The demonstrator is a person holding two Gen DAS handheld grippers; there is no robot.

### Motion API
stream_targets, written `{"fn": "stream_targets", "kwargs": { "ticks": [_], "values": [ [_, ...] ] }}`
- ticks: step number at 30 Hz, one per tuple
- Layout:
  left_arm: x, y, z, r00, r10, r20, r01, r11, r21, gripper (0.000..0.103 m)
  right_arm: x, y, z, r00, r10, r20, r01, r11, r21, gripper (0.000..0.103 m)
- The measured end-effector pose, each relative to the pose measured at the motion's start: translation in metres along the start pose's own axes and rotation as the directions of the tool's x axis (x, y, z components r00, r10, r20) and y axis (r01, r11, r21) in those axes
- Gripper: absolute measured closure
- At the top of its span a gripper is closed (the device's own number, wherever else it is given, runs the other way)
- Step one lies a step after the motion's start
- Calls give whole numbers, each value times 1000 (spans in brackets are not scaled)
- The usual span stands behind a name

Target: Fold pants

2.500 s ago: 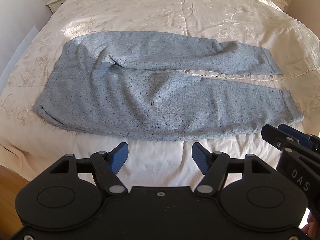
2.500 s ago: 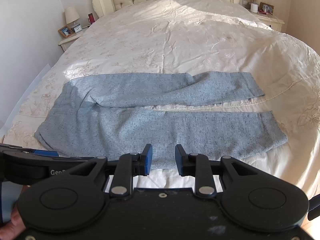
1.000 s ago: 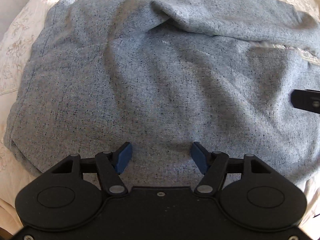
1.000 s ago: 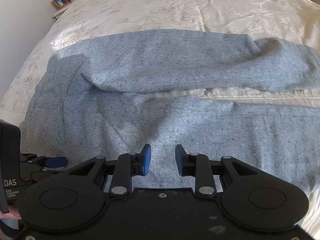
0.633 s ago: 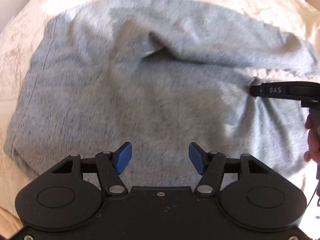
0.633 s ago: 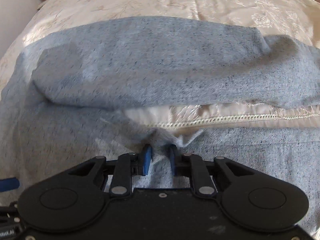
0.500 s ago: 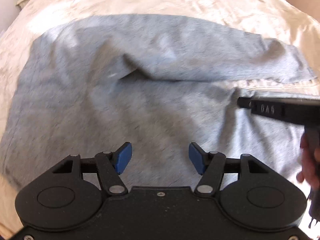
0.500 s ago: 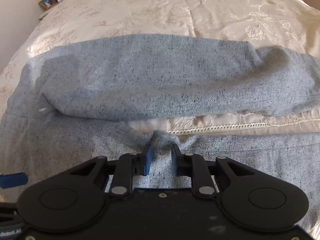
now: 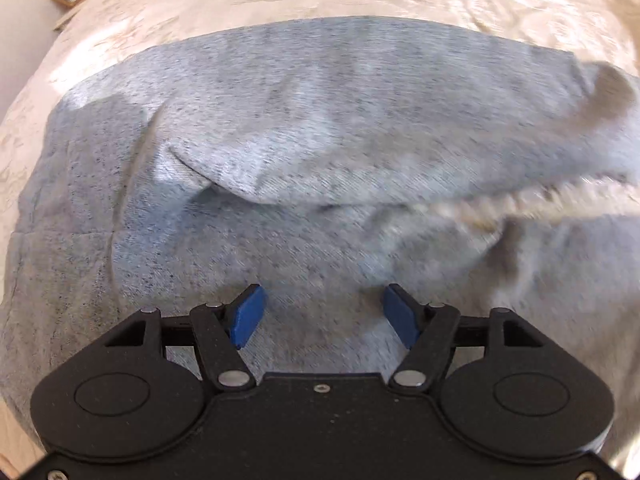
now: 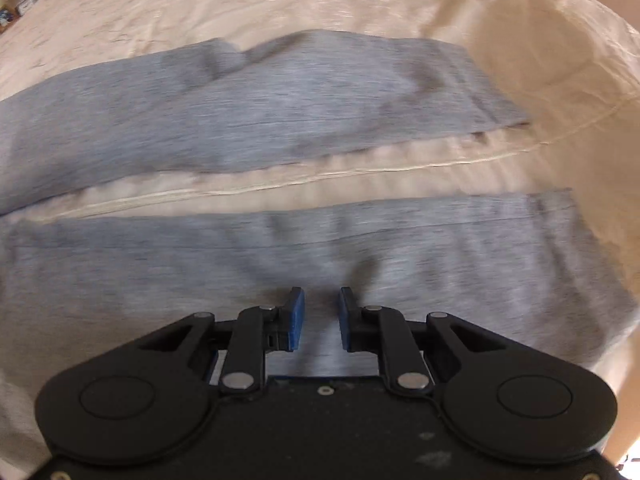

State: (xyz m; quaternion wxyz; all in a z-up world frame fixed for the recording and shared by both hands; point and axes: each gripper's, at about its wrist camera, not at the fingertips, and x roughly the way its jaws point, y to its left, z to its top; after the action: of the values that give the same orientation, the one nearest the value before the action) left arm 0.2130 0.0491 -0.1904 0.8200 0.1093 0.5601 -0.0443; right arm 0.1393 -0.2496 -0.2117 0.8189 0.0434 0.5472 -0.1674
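Grey-blue flecked pants (image 9: 280,128) lie flat across the bed (image 10: 280,4), legs spread apart, bedcover showing between them; fabric lightly rumpled.

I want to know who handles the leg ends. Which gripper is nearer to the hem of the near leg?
Right. The right gripper hovers over the near leg, with its hem close on the right side. The left gripper is over the seat of the pants; no hem shows there.
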Motion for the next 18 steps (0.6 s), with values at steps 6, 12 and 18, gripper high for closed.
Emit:
{"fn": "stream_targets", "kwargs": {
  "ticks": [6,12,18],
  "values": [
    [-13,1,11,998,61,-9,-61,995,-80,39,8,-92,-7,988,-157,-10,157,985,65,88],
    [-64,-21,-39,999,-46,22,45,999,24,39,-29,-96,-19,999,-36,31,35,999,38,85],
    [-47,-38,-91,989,13,-146,-3,997,72,33,-36,-76,-59,999,23,-30,-24,999,-25,87]
  ]
}}
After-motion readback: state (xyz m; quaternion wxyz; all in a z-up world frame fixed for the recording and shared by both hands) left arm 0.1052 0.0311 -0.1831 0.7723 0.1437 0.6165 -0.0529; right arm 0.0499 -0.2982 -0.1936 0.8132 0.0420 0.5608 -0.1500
